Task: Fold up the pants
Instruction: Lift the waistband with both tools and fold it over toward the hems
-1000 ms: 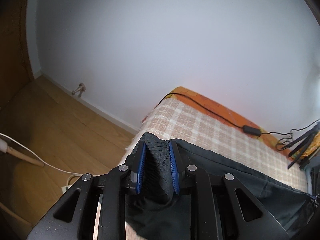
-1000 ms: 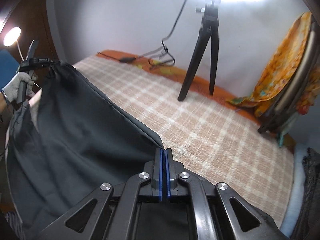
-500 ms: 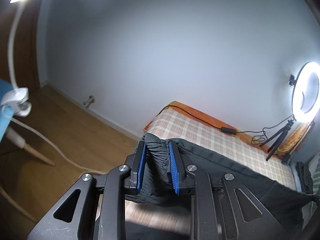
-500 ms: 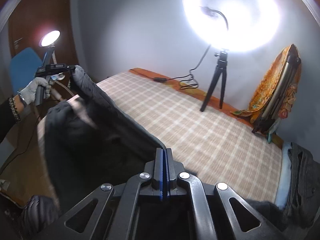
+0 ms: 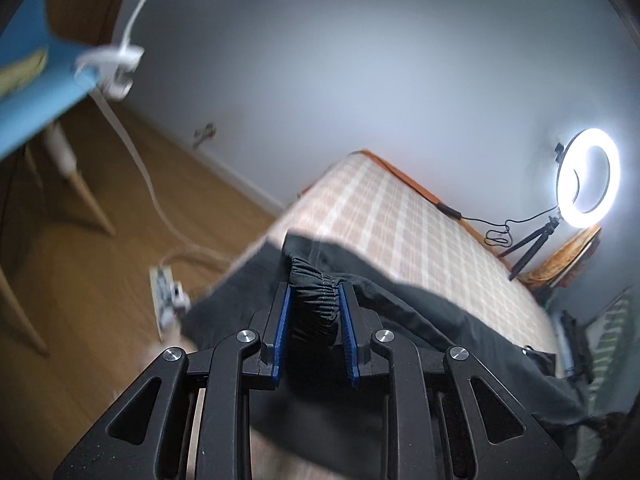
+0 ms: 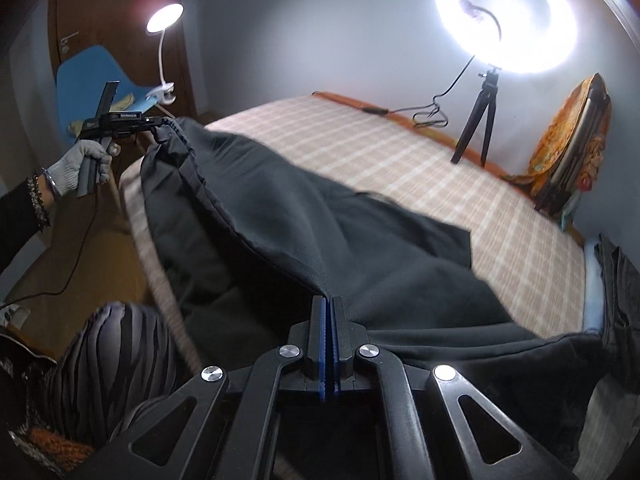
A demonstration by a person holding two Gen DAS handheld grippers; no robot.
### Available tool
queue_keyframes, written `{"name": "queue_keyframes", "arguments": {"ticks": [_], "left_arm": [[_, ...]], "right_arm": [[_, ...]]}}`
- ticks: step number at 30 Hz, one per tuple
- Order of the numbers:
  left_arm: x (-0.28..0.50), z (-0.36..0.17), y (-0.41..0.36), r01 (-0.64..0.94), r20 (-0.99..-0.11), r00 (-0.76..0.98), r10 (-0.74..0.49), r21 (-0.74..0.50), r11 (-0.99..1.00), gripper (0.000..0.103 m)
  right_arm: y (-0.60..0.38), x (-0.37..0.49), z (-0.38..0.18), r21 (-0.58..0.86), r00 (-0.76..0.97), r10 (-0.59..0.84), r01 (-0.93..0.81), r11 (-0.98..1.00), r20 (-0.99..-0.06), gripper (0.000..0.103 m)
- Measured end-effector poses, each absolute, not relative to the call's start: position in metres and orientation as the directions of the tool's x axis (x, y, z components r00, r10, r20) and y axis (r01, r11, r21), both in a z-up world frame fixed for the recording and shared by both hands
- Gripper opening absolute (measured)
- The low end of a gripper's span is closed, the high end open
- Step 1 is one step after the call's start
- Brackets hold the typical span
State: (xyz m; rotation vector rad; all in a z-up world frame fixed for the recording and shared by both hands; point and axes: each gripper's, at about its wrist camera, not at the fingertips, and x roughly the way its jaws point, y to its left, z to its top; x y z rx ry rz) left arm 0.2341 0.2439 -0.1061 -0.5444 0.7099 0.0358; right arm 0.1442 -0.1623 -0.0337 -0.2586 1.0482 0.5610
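2 grippers pinching dark pants [image 6: 304,216], slung above checked bed [image 6: 360,152].
Left gripper [image 5: 315,300] clamped on gathered waistband; right gripper [image 6: 329,312] pressed together on thin edge. Soft, light, likely slippery; best taken at seams.

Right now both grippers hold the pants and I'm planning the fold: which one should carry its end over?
Left, probably: the left gripper grips the bunched waistband, lifted off the bed; the right gripper pins thinner fabric lower down.

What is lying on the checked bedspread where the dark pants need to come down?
Nothing visible. The bare checked bedspread beyond the dark pants is clear; the black tripod and its cable stand at the far edge.
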Motion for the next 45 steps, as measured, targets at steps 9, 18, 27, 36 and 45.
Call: {"name": "queue_keyframes", "arguments": {"ticks": [9, 18, 27, 36, 45], "left_arm": [[0.196, -0.122, 0.261, -0.248, -0.575, 0.779, -0.250, -0.649, 0.719, 0.035], [0.197, -0.136, 0.261, -0.282, -0.550, 0.771, -0.322, -0.747, 0.602, 0.044], [0.208, -0.136, 0.247, -0.292, -0.631, 0.729, -0.266, -0.638, 0.713, 0.013], [0.252, -0.088, 0.262, -0.195, -0.565, 0.781, -0.266, -0.626, 0.755, 0.010], [0.243, -0.120, 0.301, -0.249, -0.629, 0.746, -0.221, -0.570, 0.783, 0.010]], "right_arm": [[-0.171, 0.114, -0.059, 0.079, 0.356, 0.301, -0.523, 0.849, -0.884, 0.000], [-0.185, 0.105, -0.056, 0.081, 0.378, 0.291, -0.482, 0.872, -0.879, 0.000], [-0.180, 0.103, -0.057, 0.064, 0.388, 0.274, -0.475, 0.878, -0.880, 0.000], [-0.169, 0.115, -0.051, 0.106, 0.424, 0.297, -0.419, 0.902, -0.856, 0.000], [-0.133, 0.101, -0.049, 0.055, 0.393, 0.300, -0.527, 0.848, -0.869, 0.000]]}}
